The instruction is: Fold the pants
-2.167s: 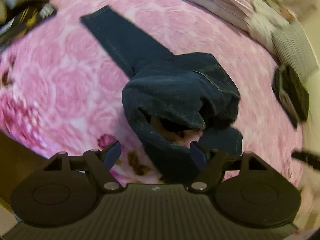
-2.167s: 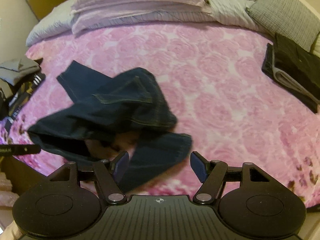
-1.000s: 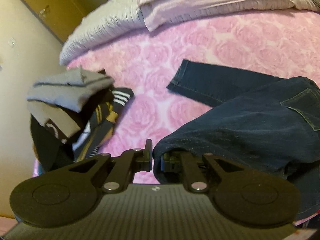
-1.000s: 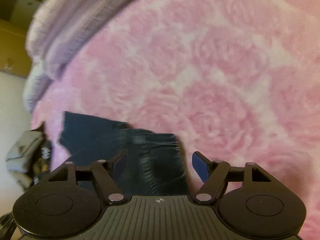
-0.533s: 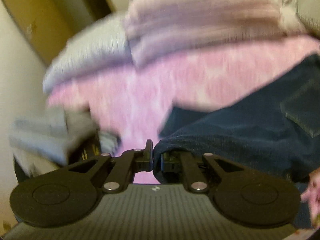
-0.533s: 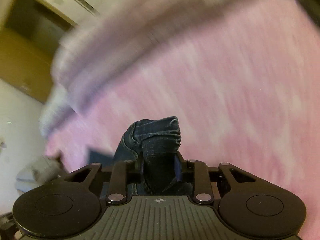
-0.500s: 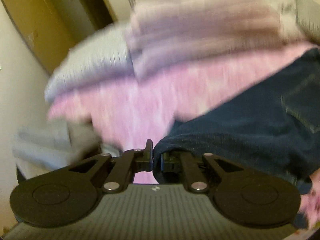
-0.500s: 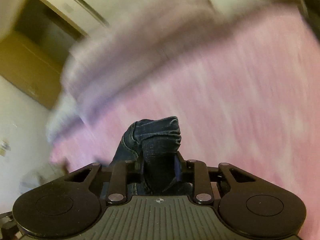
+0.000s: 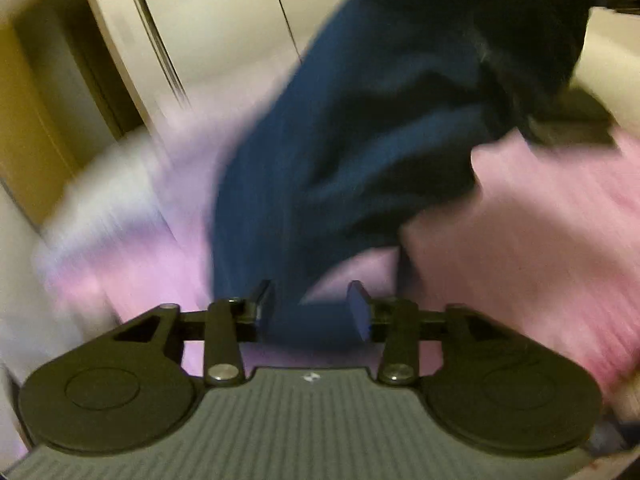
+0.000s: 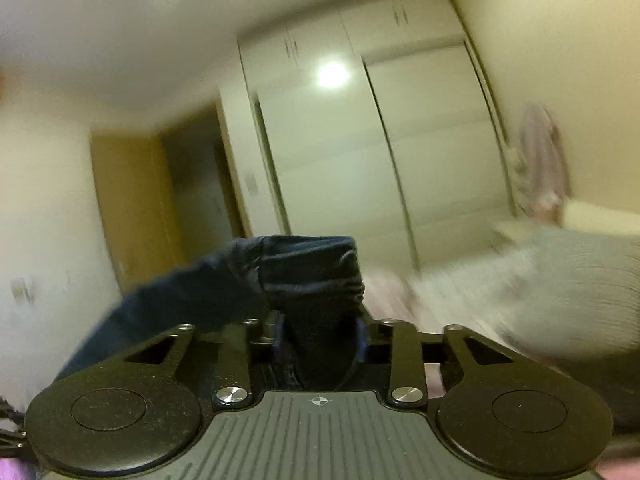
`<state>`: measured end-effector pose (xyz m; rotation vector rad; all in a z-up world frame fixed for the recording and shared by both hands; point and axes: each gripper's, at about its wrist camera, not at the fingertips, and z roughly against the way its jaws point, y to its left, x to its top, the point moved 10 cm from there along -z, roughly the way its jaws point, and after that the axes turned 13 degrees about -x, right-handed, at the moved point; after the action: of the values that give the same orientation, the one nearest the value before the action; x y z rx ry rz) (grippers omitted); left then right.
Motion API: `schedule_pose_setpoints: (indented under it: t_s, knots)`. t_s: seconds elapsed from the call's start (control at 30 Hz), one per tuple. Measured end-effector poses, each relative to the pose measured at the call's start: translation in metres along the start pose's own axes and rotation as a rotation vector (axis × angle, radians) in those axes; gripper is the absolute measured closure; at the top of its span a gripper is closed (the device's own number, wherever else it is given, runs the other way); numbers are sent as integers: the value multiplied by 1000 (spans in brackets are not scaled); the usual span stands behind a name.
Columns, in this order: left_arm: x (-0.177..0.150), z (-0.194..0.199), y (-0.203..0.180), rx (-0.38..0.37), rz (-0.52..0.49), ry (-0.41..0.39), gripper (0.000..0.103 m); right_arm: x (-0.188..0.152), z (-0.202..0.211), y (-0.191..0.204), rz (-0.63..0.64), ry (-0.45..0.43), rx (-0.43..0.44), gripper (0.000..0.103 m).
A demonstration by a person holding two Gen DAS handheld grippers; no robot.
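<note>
Both jaws differed: the right gripper (image 10: 319, 340) was clamped on the pants (image 9: 360, 140), the left gripper (image 9: 312, 312) was parted. They were being shaken out. Next, they likely needed to be laid flat.

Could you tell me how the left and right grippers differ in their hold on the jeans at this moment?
The left gripper stands open, denim passing loosely between its fingers; the right gripper is shut on a bunched fold. The left looks at the pink bed; the right points at the wardrobe. Both meet the same jeans.
</note>
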<state>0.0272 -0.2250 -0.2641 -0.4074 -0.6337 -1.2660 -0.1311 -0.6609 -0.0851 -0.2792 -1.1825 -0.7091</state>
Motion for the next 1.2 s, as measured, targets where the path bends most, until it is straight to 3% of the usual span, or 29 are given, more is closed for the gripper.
schedule_pose_setpoints:
  t_s: [0.1, 0.13, 0.2, 0.27, 0.33, 0.5, 0.63, 0.9, 1.13, 1.17, 1.2]
  knots:
    - [-77, -19, -25, -42, 131, 218, 64, -121, 27, -81, -94, 445, -247, 62]
    - [-92, -21, -24, -39, 177, 262, 64, -155, 38, -104, -167, 545, -337, 62]
    - [-107, -25, -14, -15, 266, 307, 66, -210, 62, -138, -373, 657, -462, 62]
    - [-106, -31, 1, 5, 341, 321, 65, -239, 69, -150, -571, 677, -489, 60]
    - [-99, -37, 17, 25, 418, 302, 58, -251, 60, -160, -714, 698, -483, 53]
    - [-67, -68, 64, 37, 585, 253, 48, -269, 43, -187, -886, 710, -531, 51]
    - [-41, -119, 95, 19, 689, 249, 43, -278, 50, -192, -880, 710, -571, 51]
    - [11, -256, 162, 1, 830, 291, 39, -276, 64, -201, -847, 666, -674, 51]
    - [18, -351, 199, 83, 880, 390, 38, -293, 84, -198, -885, 672, -781, 51]
    - [13, -360, 201, 94, 875, 414, 40, -295, 84, -196, -885, 679, -787, 51]
    - [8, -366, 203, 109, 867, 440, 47, -299, 84, -193, -883, 688, -793, 51]
